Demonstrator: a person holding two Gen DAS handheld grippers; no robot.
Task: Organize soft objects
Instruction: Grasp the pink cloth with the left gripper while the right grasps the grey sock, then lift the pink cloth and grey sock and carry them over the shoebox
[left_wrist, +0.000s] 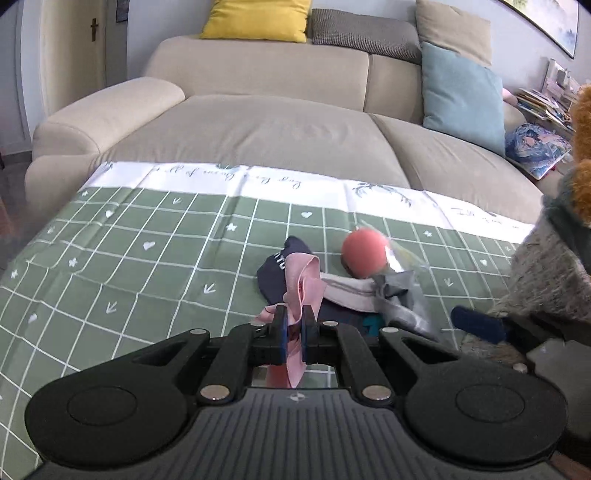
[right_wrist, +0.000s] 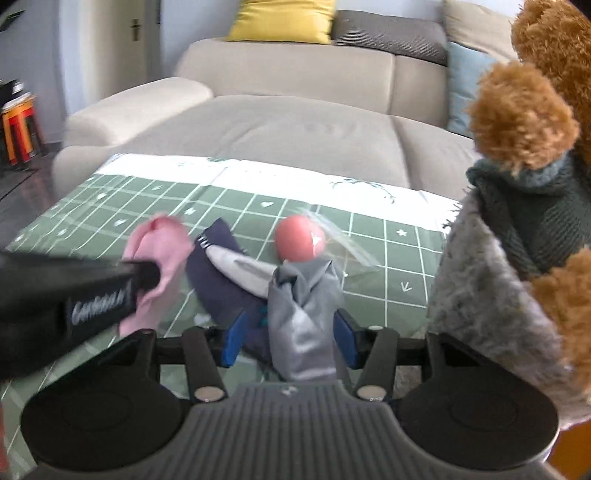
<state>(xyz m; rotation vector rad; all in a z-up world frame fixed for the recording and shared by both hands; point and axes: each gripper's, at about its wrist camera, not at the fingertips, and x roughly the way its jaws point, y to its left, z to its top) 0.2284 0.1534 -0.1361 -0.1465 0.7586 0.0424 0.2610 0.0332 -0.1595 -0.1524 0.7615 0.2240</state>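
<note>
I've got my left gripper (left_wrist: 294, 325) pinched tight on the limp pink cloth strip (left_wrist: 303, 284) near the green checked tablecloth's (left_wrist: 110, 258) near edge, my right gripper (right_wrist: 291, 334) seemingly slack around the crumpled grey cloth (right_wrist: 303, 314), so next: lift pink clear.

Ahead of the gripper a beige sofa (left_wrist: 266, 122) is stretching across the room, its wide seat lying just beyond the green checked tablecloth (left_wrist: 110, 258). A yellow cushion (left_wrist: 258, 18) is resting on the backrest, with a grey cushion (left_wrist: 364, 31) beside it, and a light blue cushion (left_wrist: 461, 96) is leaning further to the right. A door (left_wrist: 79, 48) is standing far left. Books (left_wrist: 543, 103) are lying at the sofa's right end. Daylight is brightening the tablecloth's white edge.
</note>
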